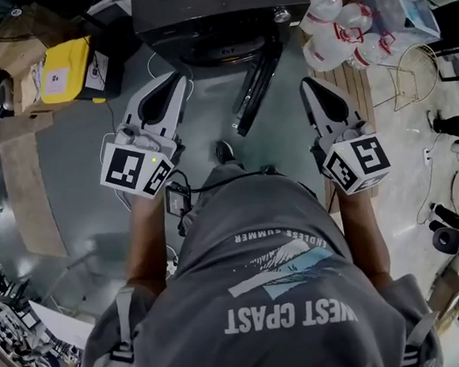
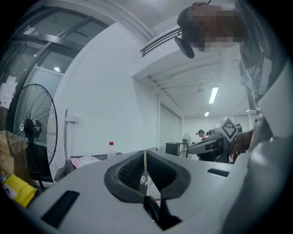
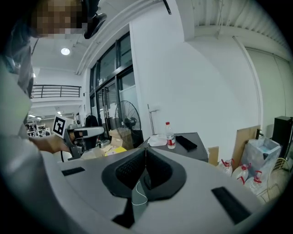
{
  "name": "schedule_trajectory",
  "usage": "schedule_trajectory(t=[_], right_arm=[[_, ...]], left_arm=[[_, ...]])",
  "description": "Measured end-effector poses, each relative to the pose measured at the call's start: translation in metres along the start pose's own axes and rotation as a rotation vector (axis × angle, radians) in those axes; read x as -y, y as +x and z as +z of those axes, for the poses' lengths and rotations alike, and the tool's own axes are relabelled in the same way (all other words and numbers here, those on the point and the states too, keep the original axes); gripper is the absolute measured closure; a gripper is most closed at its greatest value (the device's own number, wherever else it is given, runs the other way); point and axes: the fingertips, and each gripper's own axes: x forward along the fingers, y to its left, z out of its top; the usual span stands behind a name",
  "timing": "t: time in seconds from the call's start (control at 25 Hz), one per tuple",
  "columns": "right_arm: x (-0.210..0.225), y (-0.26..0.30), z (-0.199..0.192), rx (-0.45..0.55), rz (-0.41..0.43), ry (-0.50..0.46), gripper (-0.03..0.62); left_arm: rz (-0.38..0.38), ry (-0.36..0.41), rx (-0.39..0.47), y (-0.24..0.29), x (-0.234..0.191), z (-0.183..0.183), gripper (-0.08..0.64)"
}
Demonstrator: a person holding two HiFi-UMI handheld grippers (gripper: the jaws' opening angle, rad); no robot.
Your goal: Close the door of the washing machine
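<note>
The dark washing machine (image 1: 220, 13) stands at the top of the head view. Its round door (image 1: 255, 86) hangs open, swung out toward me and seen edge-on. My left gripper (image 1: 178, 78) is left of the door, shut and holding nothing. To the door's right, my right gripper (image 1: 307, 81) is also shut and empty. Neither touches the door. In the left gripper view the jaws (image 2: 145, 157) meet, with the right gripper (image 2: 215, 144) beyond. The right gripper view shows its jaws (image 3: 145, 155) closed, the machine's top (image 3: 201, 153) carrying a bottle (image 3: 170, 135).
Several water jugs (image 1: 344, 27) and a wire basket (image 1: 411, 73) stand right of the machine. A yellow box (image 1: 66, 69) and cardboard lie at the left. A floor fan (image 2: 29, 132) stands on that side. My foot (image 1: 224, 151) is on the grey floor below the door.
</note>
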Motion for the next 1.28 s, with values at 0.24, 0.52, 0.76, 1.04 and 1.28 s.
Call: schedule_trajectory(t=[0.24, 0.52, 0.76, 1.04, 1.28], right_arm=[[-0.009, 0.033, -0.001, -0.021, -0.019, 0.000, 0.562], [-0.014, 0.068, -0.001, -0.050, -0.039, -0.016, 0.561], [-0.006, 0.089, -0.014, -0.076, -0.034, -0.009, 0.562], [0.029, 0.109, -0.046, -0.134, 0.006, 0.002, 0.561], [0.057, 0.137, -0.085, -0.231, 0.072, -0.019, 0.561]], left_arm=[[-0.021, -0.018, -0.004, 0.006, -0.035, -0.009, 0.529], [-0.048, -0.058, -0.011, 0.012, -0.066, -0.021, 0.529], [-0.085, -0.085, -0.047, 0.029, -0.068, -0.044, 0.529], [-0.120, -0.118, -0.119, 0.063, -0.044, -0.087, 0.528], [-0.118, -0.181, -0.192, 0.096, -0.026, -0.136, 0.528]])
